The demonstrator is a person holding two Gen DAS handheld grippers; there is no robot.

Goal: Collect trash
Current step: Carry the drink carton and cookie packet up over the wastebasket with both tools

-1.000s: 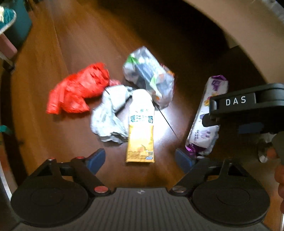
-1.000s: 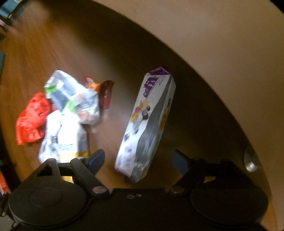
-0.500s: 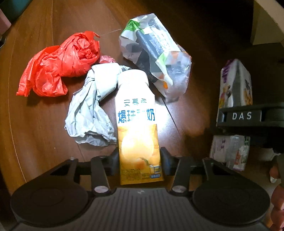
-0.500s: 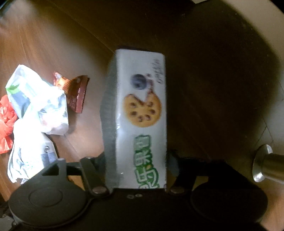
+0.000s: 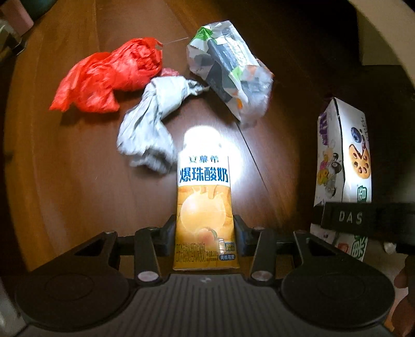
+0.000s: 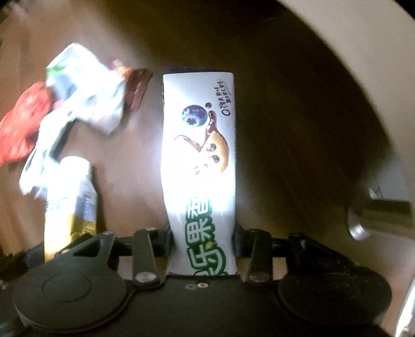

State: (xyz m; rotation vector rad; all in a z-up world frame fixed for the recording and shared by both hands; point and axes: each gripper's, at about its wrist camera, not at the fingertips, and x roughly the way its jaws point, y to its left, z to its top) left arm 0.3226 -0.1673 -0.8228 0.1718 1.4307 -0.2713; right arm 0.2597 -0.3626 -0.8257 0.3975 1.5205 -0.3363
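Observation:
My left gripper [image 5: 205, 233] is shut on a yellow and white yoghurt carton [image 5: 203, 197], which also shows in the right wrist view [image 6: 68, 204]. My right gripper [image 6: 202, 241] is shut on a white cookie box [image 6: 199, 166], seen at the right of the left wrist view [image 5: 342, 155]. On the wooden floor [image 5: 64, 168] lie a red plastic bag [image 5: 109, 75], a crumpled grey bag [image 5: 153, 116] and a white snack packet [image 5: 230, 70]. A small brown wrapper [image 6: 138, 86] lies by the snack packet.
A cream curved wall or furniture edge [image 6: 350, 51] rises at the right. A metal knob [image 6: 373, 215] sticks out at the right of the right wrist view. Pink and dark objects [image 5: 15, 15] stand at the far left.
Both grippers closed from open, the left on the carton and the right on the cookie box. Both objects now stand raised off the floor, and the carton has left the grey bag.

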